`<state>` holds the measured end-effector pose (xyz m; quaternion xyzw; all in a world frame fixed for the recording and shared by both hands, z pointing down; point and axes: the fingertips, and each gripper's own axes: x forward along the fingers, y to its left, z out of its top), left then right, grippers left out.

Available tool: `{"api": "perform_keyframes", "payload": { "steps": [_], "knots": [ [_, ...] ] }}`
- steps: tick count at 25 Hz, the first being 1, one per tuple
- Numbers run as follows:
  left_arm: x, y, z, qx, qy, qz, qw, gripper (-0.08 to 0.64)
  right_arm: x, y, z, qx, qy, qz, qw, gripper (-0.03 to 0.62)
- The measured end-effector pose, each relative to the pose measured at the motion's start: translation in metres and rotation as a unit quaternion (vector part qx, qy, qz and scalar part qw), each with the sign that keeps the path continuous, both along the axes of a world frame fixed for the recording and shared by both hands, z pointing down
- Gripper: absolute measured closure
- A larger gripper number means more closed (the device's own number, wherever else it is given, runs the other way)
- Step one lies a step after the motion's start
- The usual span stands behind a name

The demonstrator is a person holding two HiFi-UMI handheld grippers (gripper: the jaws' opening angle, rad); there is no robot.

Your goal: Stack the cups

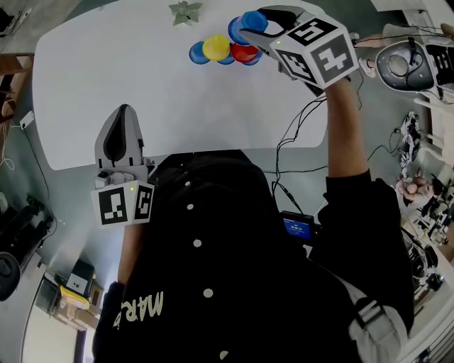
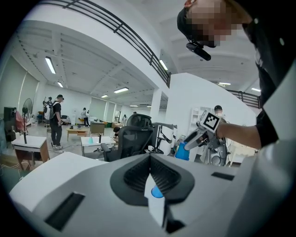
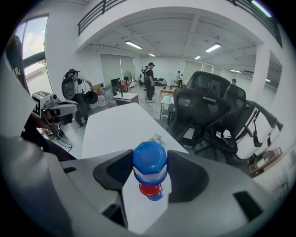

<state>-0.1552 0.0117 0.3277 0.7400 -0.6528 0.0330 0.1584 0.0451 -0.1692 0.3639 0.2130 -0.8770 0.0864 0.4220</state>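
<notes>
Several cups sit in a cluster at the far side of the white table (image 1: 106, 71): a yellow cup (image 1: 216, 47), a red cup (image 1: 245, 52) and a blue cup (image 1: 199, 53). My right gripper (image 1: 250, 28) hovers just above this cluster, shut on another blue cup (image 1: 254, 21). In the right gripper view this held blue cup (image 3: 149, 164) fills the gap between the jaws, directly over the red cup (image 3: 150, 189). My left gripper (image 1: 124, 112) rests by the table's near edge with its jaws together and nothing in them. In the left gripper view the held blue cup (image 2: 182, 151) hangs from the right gripper (image 2: 192, 139).
A small green star-shaped thing (image 1: 185, 11) lies at the table's far edge behind the cups. Black cables (image 1: 298, 135) hang off the table's right side. Office chairs (image 3: 203, 115) stand beyond the table, and people stand far off in the room.
</notes>
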Motion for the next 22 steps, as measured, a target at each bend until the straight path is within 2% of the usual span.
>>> {"api": "perform_keyframes", "payload": {
  "steps": [12,22],
  "knots": [
    [0.006,-0.004,0.006,-0.009,-0.002,0.011,0.9999,0.549,0.001,0.011,0.051,-0.026,0.003,0.007,1.0,0.359],
    [0.008,-0.003,0.011,-0.012,-0.005,0.013,0.9998,0.549,-0.001,0.015,0.064,-0.027,-0.004,0.008,1.0,0.359]
  ]
}}
